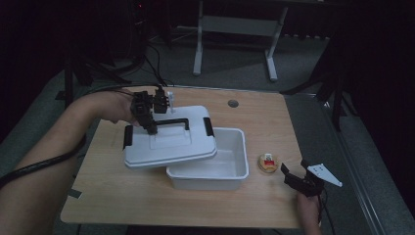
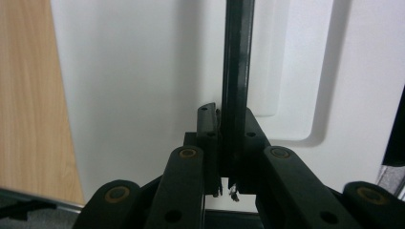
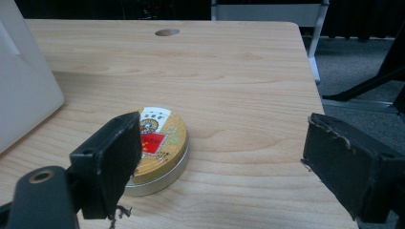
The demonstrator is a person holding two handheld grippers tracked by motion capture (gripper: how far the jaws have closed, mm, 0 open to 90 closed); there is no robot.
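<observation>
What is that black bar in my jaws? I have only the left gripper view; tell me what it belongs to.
Observer: It is the handle of a white lid, and the left gripper is shut on it.
Operator: Tell me where the lid sits.
Observer: It overlaps the left end of an open white bin; the high view doesn't settle whether they touch.
Operator: Report the other gripper.
Observer: The right gripper is open, jaws wide apart, right of the bin, facing a round tin that lies on the table.
</observation>
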